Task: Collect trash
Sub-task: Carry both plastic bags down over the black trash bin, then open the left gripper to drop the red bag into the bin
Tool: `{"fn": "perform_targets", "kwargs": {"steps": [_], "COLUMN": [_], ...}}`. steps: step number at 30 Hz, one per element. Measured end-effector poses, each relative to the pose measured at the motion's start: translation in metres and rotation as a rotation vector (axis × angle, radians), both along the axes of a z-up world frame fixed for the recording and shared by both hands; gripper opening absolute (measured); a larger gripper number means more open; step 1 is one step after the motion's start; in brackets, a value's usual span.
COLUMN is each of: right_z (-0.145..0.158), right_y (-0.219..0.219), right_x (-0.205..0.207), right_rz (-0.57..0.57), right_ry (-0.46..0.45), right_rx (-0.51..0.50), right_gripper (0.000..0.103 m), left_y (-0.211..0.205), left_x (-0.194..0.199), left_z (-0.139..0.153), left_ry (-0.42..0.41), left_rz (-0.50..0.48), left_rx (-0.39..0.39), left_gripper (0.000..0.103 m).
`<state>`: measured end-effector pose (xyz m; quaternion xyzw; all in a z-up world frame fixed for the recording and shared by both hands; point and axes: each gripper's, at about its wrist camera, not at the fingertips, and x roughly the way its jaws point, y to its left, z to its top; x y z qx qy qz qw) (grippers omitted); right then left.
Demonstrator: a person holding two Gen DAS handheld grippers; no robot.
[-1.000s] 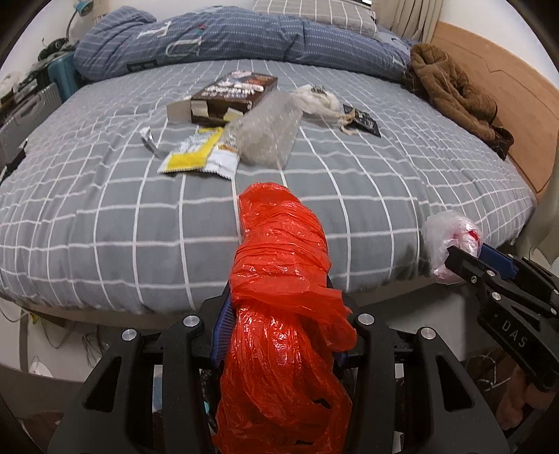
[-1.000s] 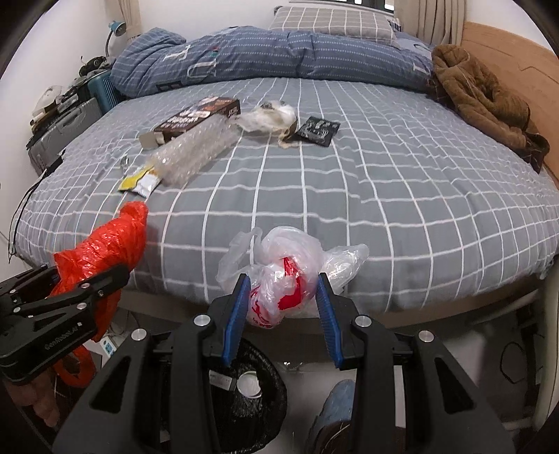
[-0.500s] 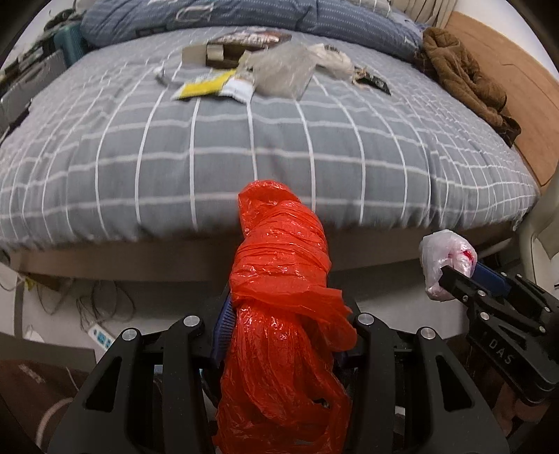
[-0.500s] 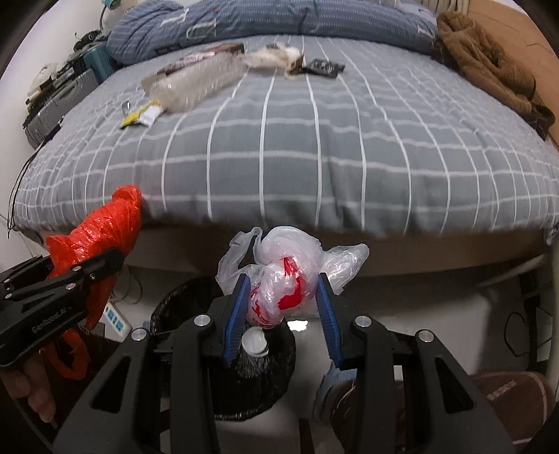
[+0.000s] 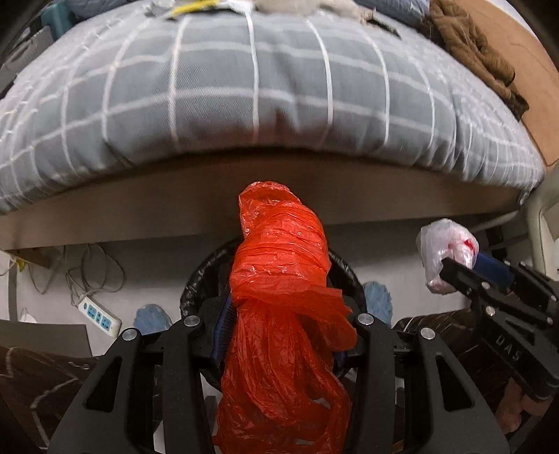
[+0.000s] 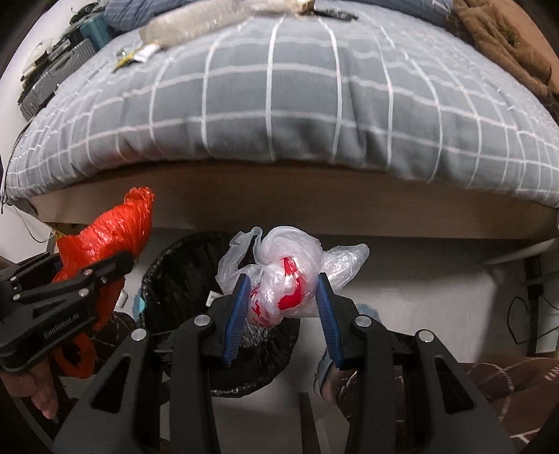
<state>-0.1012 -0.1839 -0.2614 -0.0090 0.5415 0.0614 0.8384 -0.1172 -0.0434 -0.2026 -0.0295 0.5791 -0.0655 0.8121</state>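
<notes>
- Step in hand: carrying two pieces of trash to the bin (image 5: 199, 279), which stands on the floor just in front of the bed (image 5: 265, 87) (its black liner shows behind both loads).
- The left hand-held gripper (image 5: 279, 335) is clamped on a red bag (image 5: 279, 279); the jaws stand partway closed, with the bunched plastic filling the gap between them.
- The right hand-held gripper (image 6: 283, 307) is closed the same way on a knotted clear bag (image 6: 283, 276) with red print, its blue pads (image 6: 237, 314) pressing on either side.
- Where they are: the red bag hangs over the bin's mouth in the left view; the clear bag sits over the bin's right part in the right view. Neither is inside yet.
- Axis: the red bag is a long twisted roll, its long axis running along the fingers, tip pointing forward and down toward the bin, a loose tail trailing back. The clear bag is a rough ball with no clear long axis; its loose ears stick out sideways.
- Next move, as I judge it: centre each load above the opening, then open the jaws wide enough for clingy film to fall free.
- More trash (image 6: 195, 24) lies on the bed (blurred).
</notes>
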Motion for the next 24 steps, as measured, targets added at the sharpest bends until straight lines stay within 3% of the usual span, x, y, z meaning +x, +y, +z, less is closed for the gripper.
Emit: {"fn": "perform_targets", "kwargs": {"steps": [12, 18, 24], "right_z": [-0.028, -0.035, -0.037], "right_y": [-0.004, 0.006, 0.017], "right_x": [0.009, 0.013, 0.016], "right_rz": [-0.013, 0.000, 0.018], "right_ry": [0.079, 0.089, 0.090], "right_rx": [0.002, 0.002, 0.010], "right_gripper": [0.037, 0.037, 0.037], "left_y": [-0.011, -0.014, -0.002], "left_x": [0.005, 0.007, 0.007], "left_z": [-0.045, -0.052, -0.053], "left_ry": [0.081, 0.068, 0.070], "left_rz": [-0.041, -0.056, -0.033], "left_rx": [0.004, 0.023, 0.032], "left_gripper": [0.045, 0.058, 0.078]}}
